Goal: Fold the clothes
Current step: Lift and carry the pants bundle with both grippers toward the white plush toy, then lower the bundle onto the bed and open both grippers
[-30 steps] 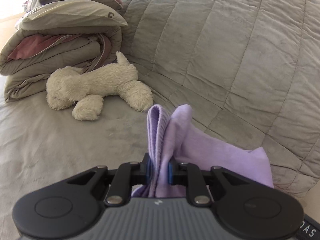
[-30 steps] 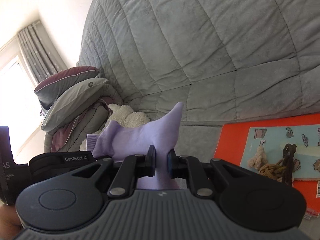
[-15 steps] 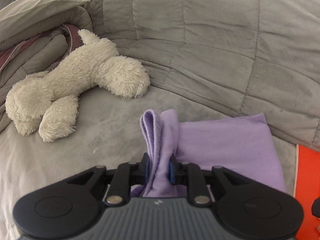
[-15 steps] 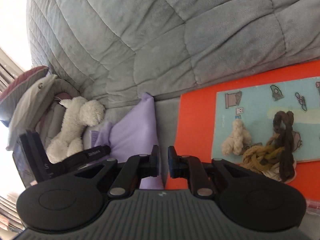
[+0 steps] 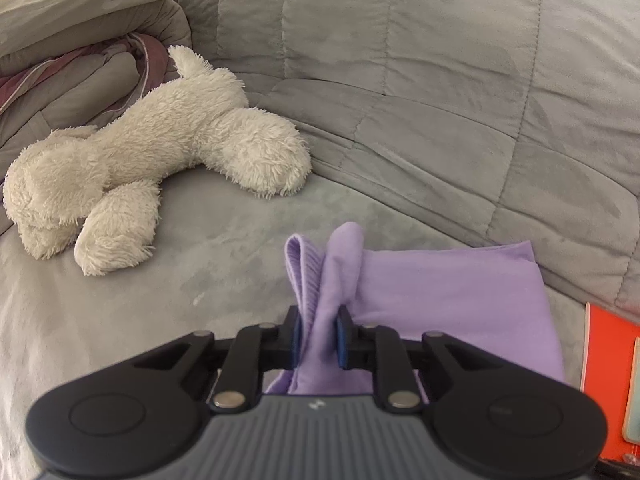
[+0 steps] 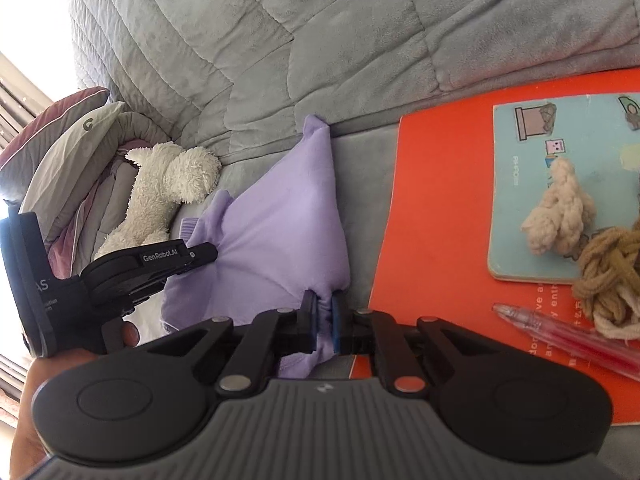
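Your left tool (image 5: 318,334) and right tool (image 6: 324,322), closing, grip the purple garment (image 6: 276,236), now lowered onto the bed (image 5: 200,280).

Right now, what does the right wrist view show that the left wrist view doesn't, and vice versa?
Only the right wrist view: the yarn, the pen, the left gripper from the side, and the right gripper, its jaws closing on the purple garment.

Only the left wrist view: the left gripper pinching the garment's ribbed edge.

Both: the garment, the stuffed toy, the grey quilt, the pillows, the orange book.
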The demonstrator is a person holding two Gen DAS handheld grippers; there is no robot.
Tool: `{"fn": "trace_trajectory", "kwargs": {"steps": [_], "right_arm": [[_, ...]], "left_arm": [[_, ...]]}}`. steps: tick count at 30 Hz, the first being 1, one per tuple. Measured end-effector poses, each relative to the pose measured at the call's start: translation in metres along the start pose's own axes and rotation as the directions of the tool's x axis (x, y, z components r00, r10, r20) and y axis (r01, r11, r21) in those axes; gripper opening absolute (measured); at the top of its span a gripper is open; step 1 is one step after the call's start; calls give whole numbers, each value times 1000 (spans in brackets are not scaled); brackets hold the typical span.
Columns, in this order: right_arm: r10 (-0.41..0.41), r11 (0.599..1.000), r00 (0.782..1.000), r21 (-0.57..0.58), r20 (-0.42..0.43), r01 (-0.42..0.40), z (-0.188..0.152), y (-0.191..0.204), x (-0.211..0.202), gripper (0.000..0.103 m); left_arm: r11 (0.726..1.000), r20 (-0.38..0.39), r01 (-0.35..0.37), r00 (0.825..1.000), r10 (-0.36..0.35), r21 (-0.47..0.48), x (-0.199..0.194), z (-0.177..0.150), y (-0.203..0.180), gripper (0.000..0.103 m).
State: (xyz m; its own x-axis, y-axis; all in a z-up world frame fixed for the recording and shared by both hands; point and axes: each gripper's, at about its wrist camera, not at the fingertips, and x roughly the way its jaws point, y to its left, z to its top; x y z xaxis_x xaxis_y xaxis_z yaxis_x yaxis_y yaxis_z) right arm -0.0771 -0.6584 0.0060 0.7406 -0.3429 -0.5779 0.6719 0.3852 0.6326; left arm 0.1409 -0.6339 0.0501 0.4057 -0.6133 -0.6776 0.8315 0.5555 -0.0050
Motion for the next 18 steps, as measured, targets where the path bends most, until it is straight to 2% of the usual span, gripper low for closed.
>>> {"fn": "trace_trajectory", "kwargs": {"steps": [4, 6, 9, 12, 13, 15, 17, 18], "right_arm": [[37, 996, 999, 83, 10, -37, 2, 5, -19, 7], [57, 994, 997, 95, 53, -62, -1, 16, -37, 7], [-14, 1000, 995, 22, 98, 12, -12, 35, -45, 7], [-33, 996, 999, 80, -16, 34, -22, 32, -27, 7], [-32, 996, 999, 86, -27, 34, -22, 32, -24, 7], [-29, 995, 999, 96, -45, 34, -22, 33, -19, 7], [-21, 989, 999, 147, -27, 25, -14, 22, -21, 10], [-17, 985, 1000, 173, -18, 20, -10, 16, -21, 15]], "left_arm": [[1000, 24, 4, 1000, -5, 11, -2, 5, -3, 16], [999, 47, 12, 999, -14, 51, -3, 8, -6, 16], [995, 38, 24, 999, -28, 100, 5, 8, -8, 16], [990, 21, 34, 999, -37, 140, 14, 8, -8, 18], [989, 15, 38, 999, -41, 144, 16, 8, -7, 20], [992, 19, 38, 999, -41, 124, 15, 9, -1, 26], [994, 31, 13, 999, -16, 106, 12, 11, 3, 45], [995, 39, -2, 999, -1, 96, 11, 12, 5, 51]]}}
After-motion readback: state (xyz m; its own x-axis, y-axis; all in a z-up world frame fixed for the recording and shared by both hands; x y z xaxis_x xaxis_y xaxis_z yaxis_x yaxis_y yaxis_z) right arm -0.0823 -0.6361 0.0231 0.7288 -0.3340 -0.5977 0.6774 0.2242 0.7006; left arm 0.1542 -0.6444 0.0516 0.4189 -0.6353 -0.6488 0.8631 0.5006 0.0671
